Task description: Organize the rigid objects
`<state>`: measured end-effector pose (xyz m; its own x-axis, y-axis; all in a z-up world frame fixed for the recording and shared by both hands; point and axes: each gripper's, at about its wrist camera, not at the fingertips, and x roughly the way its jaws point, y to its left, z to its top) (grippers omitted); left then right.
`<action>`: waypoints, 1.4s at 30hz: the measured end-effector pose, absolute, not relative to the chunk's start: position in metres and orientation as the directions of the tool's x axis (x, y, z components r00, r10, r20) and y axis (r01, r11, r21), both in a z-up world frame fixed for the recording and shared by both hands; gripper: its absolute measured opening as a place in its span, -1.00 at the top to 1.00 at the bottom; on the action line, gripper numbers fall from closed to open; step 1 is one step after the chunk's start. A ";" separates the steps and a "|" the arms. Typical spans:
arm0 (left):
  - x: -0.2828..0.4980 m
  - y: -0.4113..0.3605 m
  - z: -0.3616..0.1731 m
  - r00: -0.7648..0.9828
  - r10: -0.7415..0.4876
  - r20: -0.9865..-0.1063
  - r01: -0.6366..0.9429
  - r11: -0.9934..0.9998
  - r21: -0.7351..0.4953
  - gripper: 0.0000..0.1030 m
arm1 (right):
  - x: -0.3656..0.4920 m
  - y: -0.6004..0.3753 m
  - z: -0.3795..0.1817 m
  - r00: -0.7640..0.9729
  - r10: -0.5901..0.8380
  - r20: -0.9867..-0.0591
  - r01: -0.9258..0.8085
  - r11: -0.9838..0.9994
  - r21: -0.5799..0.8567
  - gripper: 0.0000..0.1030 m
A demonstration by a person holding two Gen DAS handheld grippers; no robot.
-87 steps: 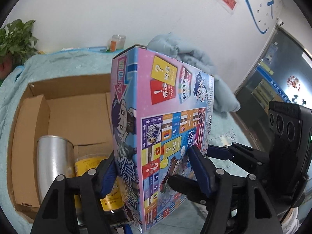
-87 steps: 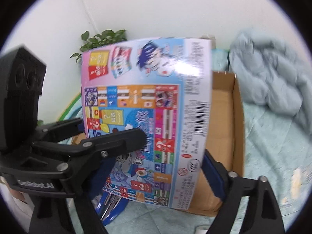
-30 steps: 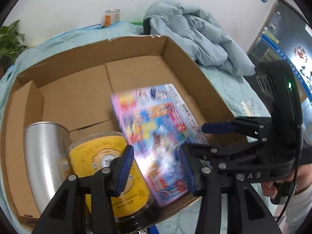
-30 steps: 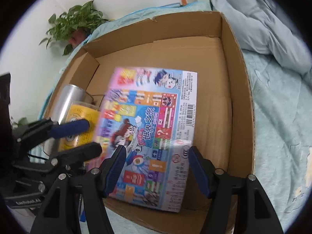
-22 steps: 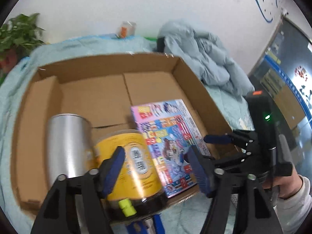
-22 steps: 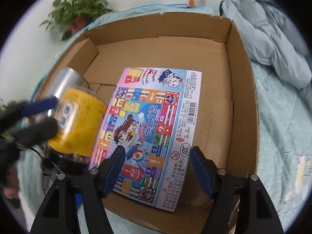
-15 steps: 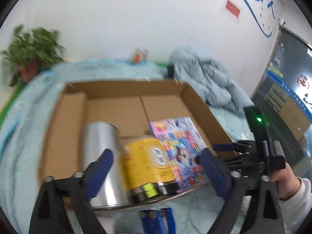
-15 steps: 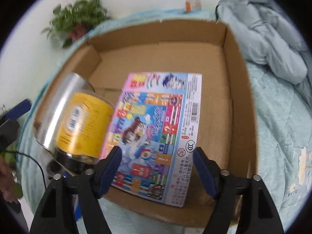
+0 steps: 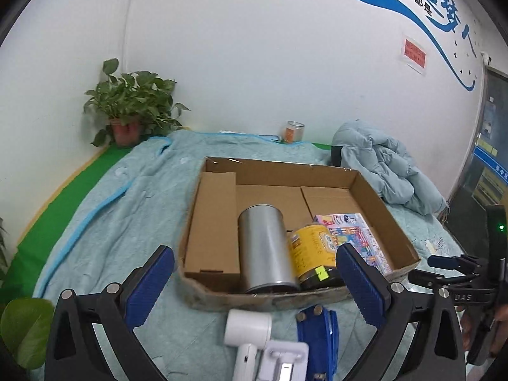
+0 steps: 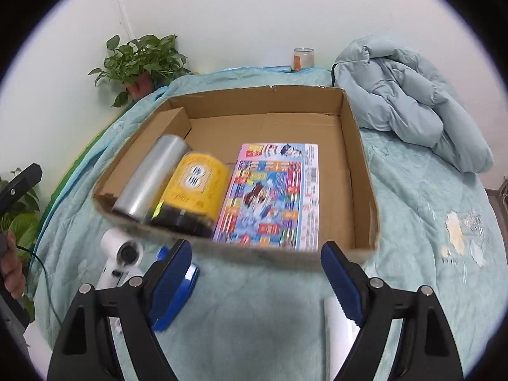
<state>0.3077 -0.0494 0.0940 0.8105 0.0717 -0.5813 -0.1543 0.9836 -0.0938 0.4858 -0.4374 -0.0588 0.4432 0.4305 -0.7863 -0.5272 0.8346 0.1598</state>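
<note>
A colourful game box [image 10: 273, 195] lies flat in the cardboard box [image 10: 358, 146], right of a yellow canister [image 10: 193, 187] and a silver cylinder [image 10: 149, 179]; all also show in the left wrist view: game box [image 9: 352, 233], canister [image 9: 312, 252], cylinder [image 9: 265, 249], cardboard box [image 9: 381, 212]. My left gripper [image 9: 254, 282] is open and empty, in front of the box. My right gripper [image 10: 257, 276] is open and empty, in front of the box's near wall. A white hair dryer [image 9: 250, 336] and a blue object [image 9: 317, 333] lie on the blanket before the box.
A light blue jacket [image 10: 409, 101] lies right of the box. A potted plant [image 10: 143, 60] and a small jar [image 10: 303, 58] stand by the back wall. A white object [image 10: 338, 336] lies under my right gripper. The light blue blanket [image 9: 127, 209] spreads left of the box.
Both grippers let go of the game box, which now lies flat in the cardboard box. Both grippers have pulled back and up from the box with jaws open wide.
</note>
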 end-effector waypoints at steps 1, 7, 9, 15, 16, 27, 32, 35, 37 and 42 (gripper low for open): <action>0.297 -0.050 0.096 0.814 0.086 -0.574 -0.159 0.984 -0.079 -0.99 | 0.478 -0.441 -0.057 0.444 0.433 -0.784 -0.527 0.834 0.162 -0.63; 0.252 -0.059 0.099 0.823 0.095 -0.560 -0.157 0.986 -0.063 -0.99 | 0.446 -0.459 -0.052 0.457 0.424 -0.781 -0.519 0.841 0.153 -0.63; 0.244 -0.062 0.098 0.821 0.087 -0.564 -0.155 0.985 -0.074 -0.99 | 0.436 -0.463 -0.052 0.461 0.418 -0.782 -0.523 0.841 0.141 -0.63; 0.231 -0.074 0.085 0.809 0.064 -0.584 -0.154 0.982 -0.106 -0.99 | 0.411 -0.466 -0.059 0.455 0.415 -0.788 -0.537 0.834 0.129 -0.63; 0.232 -0.075 0.083 0.806 0.063 -0.588 -0.152 0.983 -0.104 -0.99 | 0.407 -0.465 -0.060 0.453 0.418 -0.788 -0.538 0.832 0.132 -0.63; 0.246 -0.098 0.050 0.776 0.012 -0.631 -0.114 0.986 -0.122 -0.99 | 0.394 -0.478 -0.066 0.513 0.405 -0.757 -0.508 0.854 0.113 -0.63; 0.254 -0.109 0.050 0.791 -0.013 -0.612 -0.074 0.990 -0.116 -0.99 | 0.395 -0.486 -0.076 0.506 0.418 -0.754 -0.505 0.853 0.134 -0.63; 0.262 -0.118 0.045 0.783 -0.031 -0.622 -0.047 0.993 -0.109 -0.99 | 0.395 -0.491 -0.079 0.513 0.429 -0.744 -0.505 0.851 0.143 -0.63; 0.267 -0.125 0.041 0.776 -0.046 -0.628 -0.023 0.995 -0.102 -0.99 | 0.397 -0.500 -0.082 0.524 0.439 -0.730 -0.498 0.853 0.156 -0.63; 0.282 -0.141 0.030 0.746 -0.093 -0.660 0.030 0.994 -0.105 -0.99 | 0.411 -0.528 -0.092 0.551 0.398 -0.734 -0.460 0.878 0.131 -0.63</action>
<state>0.2824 -0.1405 0.0297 0.7457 -0.0926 -0.6598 0.0303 0.9940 -0.1053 0.4109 -0.5281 -0.0924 0.5509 0.3980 -0.7336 -0.4596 0.8783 0.1315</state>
